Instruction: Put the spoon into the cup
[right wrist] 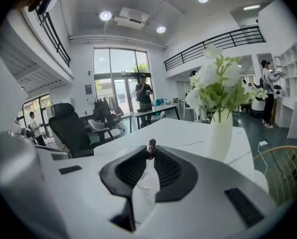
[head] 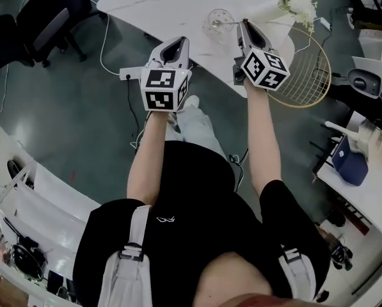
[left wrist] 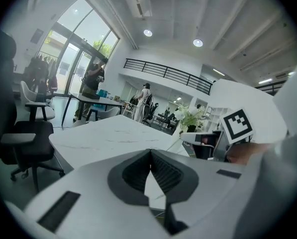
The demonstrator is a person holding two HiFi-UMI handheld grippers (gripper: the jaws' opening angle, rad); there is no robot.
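Left tool (left wrist: pixel 149 153) is held nearest, short of the surface's edge, jaws shut w/ nothing between. Right tool (head: pixel 244 27) is clamped on a thin metal spoon (right wrist: pixel 151 143) w/ dark knobbed end, pinched near its top. Just beyond, a clear glass cup (head: pixel 217 23) stands on the white marbled surface (head: pixel 171 2); the spoon's shaft is seen running down toward it. Spoon judged light, stiff, slippery; cup fragile, easily tipped, so a grip high on the handle is suited.
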